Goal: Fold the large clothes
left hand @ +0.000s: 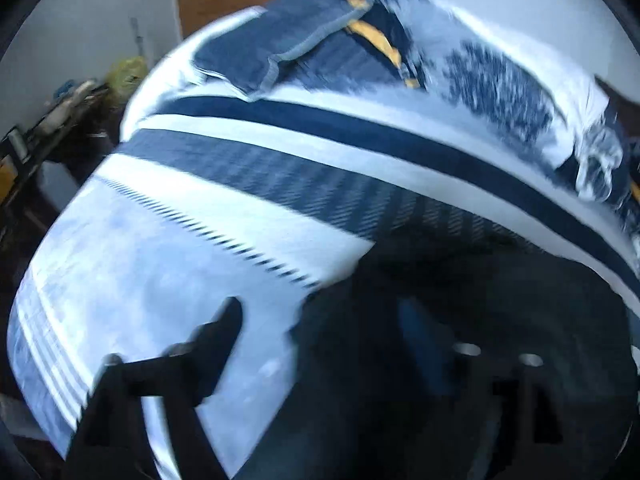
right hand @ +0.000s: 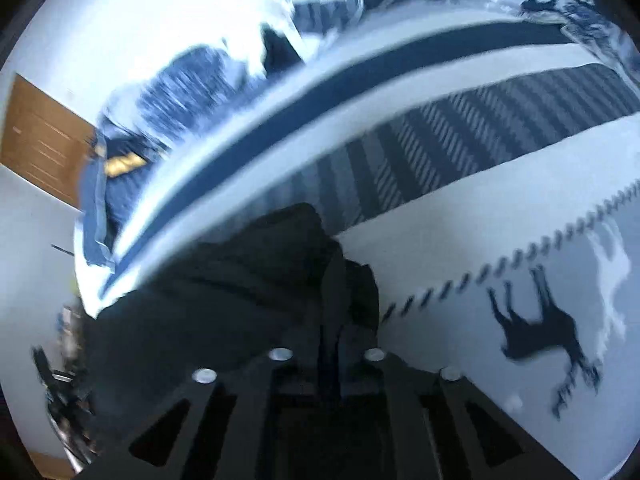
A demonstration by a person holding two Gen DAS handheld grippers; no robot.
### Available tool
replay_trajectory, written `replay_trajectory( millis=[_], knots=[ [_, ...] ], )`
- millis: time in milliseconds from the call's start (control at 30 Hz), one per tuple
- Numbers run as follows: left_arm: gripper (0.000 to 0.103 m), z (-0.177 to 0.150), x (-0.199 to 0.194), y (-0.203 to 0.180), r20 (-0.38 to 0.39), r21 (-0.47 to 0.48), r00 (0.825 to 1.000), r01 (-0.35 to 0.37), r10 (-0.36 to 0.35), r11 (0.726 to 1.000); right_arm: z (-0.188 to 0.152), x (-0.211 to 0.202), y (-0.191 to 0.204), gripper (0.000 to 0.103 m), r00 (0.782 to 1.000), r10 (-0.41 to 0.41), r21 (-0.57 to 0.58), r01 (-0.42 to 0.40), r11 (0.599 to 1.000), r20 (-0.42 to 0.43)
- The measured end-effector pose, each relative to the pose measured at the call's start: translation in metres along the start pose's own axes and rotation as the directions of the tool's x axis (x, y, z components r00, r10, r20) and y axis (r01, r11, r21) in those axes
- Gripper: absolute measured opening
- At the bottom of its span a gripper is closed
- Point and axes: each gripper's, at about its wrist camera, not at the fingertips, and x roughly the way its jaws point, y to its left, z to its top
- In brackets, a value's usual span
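A dark, nearly black garment [left hand: 460, 292] lies bunched on the bed at the lower right of the left wrist view. My left gripper [left hand: 320, 332] is open. Its left finger [left hand: 218, 332] hovers over bare bedspread, and its right finger is lost against the dark cloth. In the right wrist view the same dark garment [right hand: 248, 280] is heaped right in front of my right gripper [right hand: 340, 320] and covers its fingertips, so I cannot tell how the jaws stand or whether they pinch the cloth. Both views are motion-blurred.
The bed carries a white bedspread [left hand: 140, 248] with navy stripes and a dark animal print [right hand: 536, 328]. Blue clothes with yellow trim [left hand: 320, 48] lie piled at the far side. A wooden door [right hand: 44, 144] and a cluttered shelf [left hand: 60, 112] stand beyond the bed.
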Motion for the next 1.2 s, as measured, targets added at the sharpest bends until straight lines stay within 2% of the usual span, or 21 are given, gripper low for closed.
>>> replay_trajectory(
  millis=[33, 67, 100, 133, 233, 300, 333, 400, 467, 533, 633, 667, 767, 867, 900, 1000, 1100, 1167, 1200],
  knots=[
    [0.084, -0.014, -0.02, 0.015, 0.015, -0.021, 1.0, 0.015, -0.015, 1.0, -0.01, -0.019, -0.002, 0.088, 0.999, 0.006, -0.003, -0.006, 1.0, 0.045],
    [0.084, -0.03, -0.035, 0.029, 0.009, -0.051, 0.999, 0.035, -0.034, 0.998, -0.023, -0.04, -0.006, 0.091, 0.996, 0.006, -0.005, -0.006, 1.0, 0.094],
    [0.084, -0.044, -0.047, 0.039, -0.003, -0.083, 0.999, 0.047, -0.048, 0.995, -0.042, -0.063, -0.011, 0.091, 0.991, 0.002, -0.007, -0.001, 1.0, 0.135],
    [0.084, -0.056, -0.056, 0.046, -0.009, -0.11, 0.998, 0.056, -0.057, 0.992, -0.052, -0.072, -0.015, 0.091, 0.991, 0.011, -0.006, -0.01, 1.0, 0.137],
    [0.084, -0.112, -0.083, 0.07, -0.027, -0.194, 0.995, 0.088, -0.095, 0.977, -0.113, -0.098, -0.034, 0.091, 0.987, 0.121, 0.053, -0.128, 0.99, 0.106],
    [0.084, -0.141, -0.093, 0.075, -0.048, -0.263, 0.989, 0.124, -0.141, 0.957, -0.15, -0.107, -0.044, 0.091, 0.983, 0.154, 0.073, -0.161, 0.984, 0.095],
    [0.084, -0.155, -0.096, 0.078, -0.051, -0.314, 0.982, 0.159, -0.184, 0.936, -0.168, -0.106, -0.045, 0.091, 0.982, 0.166, 0.078, -0.173, 0.982, 0.093],
    [0.084, -0.175, -0.098, 0.077, -0.062, -0.379, 0.968, 0.204, -0.244, 0.903, -0.194, -0.099, -0.043, 0.091, 0.984, 0.154, 0.06, -0.16, 0.985, 0.087],
    [0.084, -0.182, -0.095, 0.075, -0.077, -0.416, 0.961, 0.21, -0.264, 0.885, -0.208, -0.091, -0.04, 0.091, 0.987, 0.123, 0.0, -0.124, 0.992, 0.108],
    [0.084, -0.186, -0.092, 0.07, -0.059, -0.434, 0.951, 0.249, -0.303, 0.866, -0.21, -0.076, -0.048, 0.091, 0.986, 0.14, 0.032, -0.143, 0.989, 0.091],
    [0.084, -0.188, -0.078, 0.067, -0.056, -0.48, 0.918, 0.319, -0.392, 0.817, -0.208, -0.067, -0.059, 0.091, 0.982, 0.177, 0.098, -0.183, 0.978, 0.072],
    [0.084, -0.187, -0.07, 0.067, -0.058, -0.509, 0.9, 0.345, -0.432, 0.788, -0.206, -0.064, -0.061, 0.091, 0.982, 0.176, 0.112, -0.184, 0.977, 0.075],
    [0.084, -0.184, -0.054, 0.071, -0.05, -0.584, 0.883, 0.354, -0.467, 0.731, -0.195, -0.048, -0.063, 0.091, 0.973, 0.228, 0.169, -0.232, 0.958, 0.041],
    [0.084, -0.179, -0.037, 0.078, -0.048, -0.645, 0.887, 0.324, -0.46, 0.692, -0.183, -0.034, -0.074, 0.091, 0.961, 0.273, 0.223, -0.274, 0.935, 0.037],
    [0.084, -0.178, -0.033, 0.082, -0.032, -0.67, 0.888, 0.321, -0.458, 0.669, -0.181, -0.026, -0.082, 0.091, 0.95, 0.311, 0.257, -0.309, 0.916, 0.034],
    [0.084, -0.176, -0.031, 0.089, 0.042, -0.711, 0.883, 0.354, -0.467, 0.607, -0.181, -0.003, -0.098, 0.091, 0.884, 0.467, 0.348, -0.441, 0.827, 0.012],
    [0.084, -0.176, -0.02, 0.088, 0.032, -0.733, 0.895, 0.324, -0.446, 0.597, -0.181, 0.003, -0.105, 0.086, 0.868, 0.495, 0.377, -0.471, 0.797, 0.039],
    [0.084, -0.172, -0.006, 0.082, 0.023, -0.749, 0.889, 0.318, -0.457, 0.582, -0.176, 0.005, -0.105, 0.078, 0.856, 0.513, 0.37, -0.496, 0.786, 0.058],
    [0.084, -0.172, 0.0, 0.08, 0.025, -0.759, 0.888, 0.315, -0.459, 0.569, -0.173, 0.007, -0.103, 0.072, 0.864, 0.501, 0.359, -0.485, 0.798, 0.054]
  ],
)
